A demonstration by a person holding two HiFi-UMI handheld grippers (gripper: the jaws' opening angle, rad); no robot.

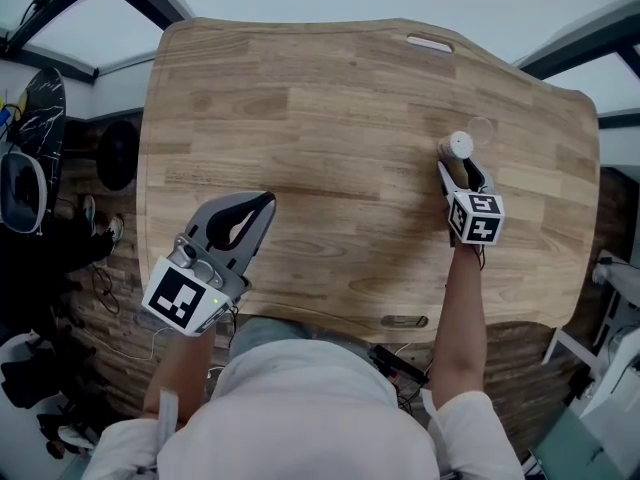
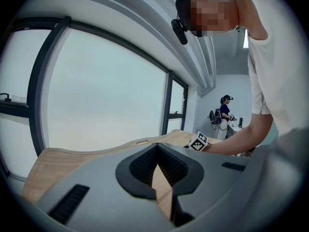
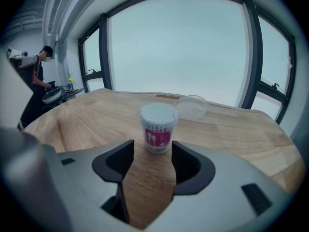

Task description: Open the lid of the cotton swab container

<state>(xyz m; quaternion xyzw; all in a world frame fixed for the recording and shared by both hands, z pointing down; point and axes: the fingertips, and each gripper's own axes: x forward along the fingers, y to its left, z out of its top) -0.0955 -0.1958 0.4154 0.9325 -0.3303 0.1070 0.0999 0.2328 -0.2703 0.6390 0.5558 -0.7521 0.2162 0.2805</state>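
Plainly, the cotton swab container [image 3: 158,129] is a small clear tub with a pink label, packed with white swab tips and uncovered on top. It stands upright on the wooden surface [image 1: 330,118], just ahead of the tips of the right claw [image 3: 152,152], whose jaws are spread and grip nothing. Its clear lid [image 3: 191,106] lies just behind it, faint in the head view. The label's print is too small to read. The left claw [image 2: 157,149] is closed and empty, well apart from the container.

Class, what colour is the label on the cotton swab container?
Pink label with white marks; clearest in the right gripper view.
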